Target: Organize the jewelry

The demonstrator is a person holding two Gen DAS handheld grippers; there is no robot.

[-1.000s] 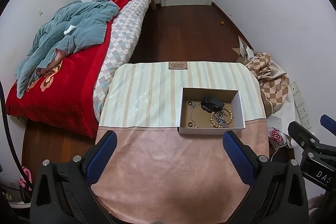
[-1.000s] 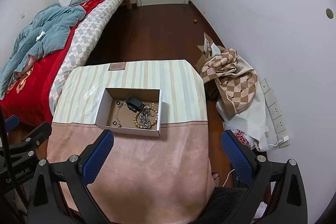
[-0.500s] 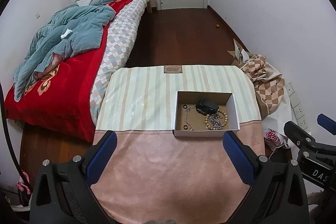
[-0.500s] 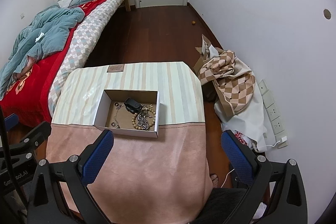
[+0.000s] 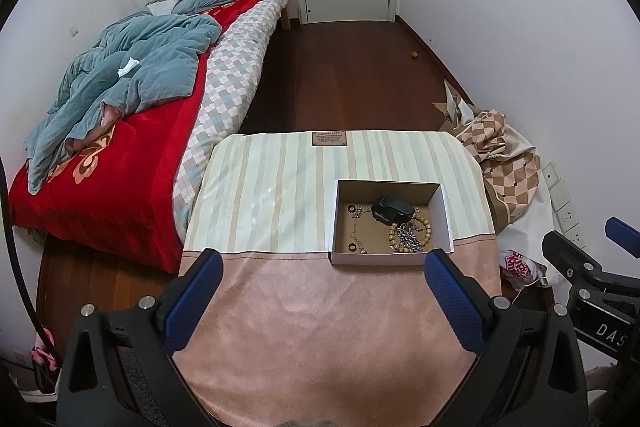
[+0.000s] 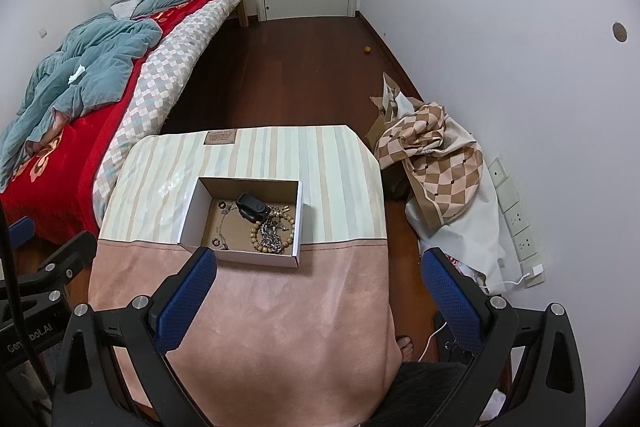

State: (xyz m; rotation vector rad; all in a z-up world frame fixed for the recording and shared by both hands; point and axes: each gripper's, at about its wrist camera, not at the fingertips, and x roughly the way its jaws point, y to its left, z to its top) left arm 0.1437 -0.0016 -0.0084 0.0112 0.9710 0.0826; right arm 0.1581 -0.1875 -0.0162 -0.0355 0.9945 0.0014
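Sitting on a cloth-covered table, an open shallow cardboard box holds a small jumble of jewelry. The box is white outside and brown inside, and rests on the striped part of the cloth, with its near wall at the seam where the plain pink part begins. Inside, a black watch-like band lies toward the far wall. Beside it, a bracelet of round tan wooden beads loops around a tangle of silver chain. To the left lie a thin silver necklace and two small dark rings.

Both grippers hover above the pink cloth, apart from the box. The left gripper has its blue-padded fingers spread wide and empty. The right gripper is likewise wide and empty. A bed with a red cover stands to the left.
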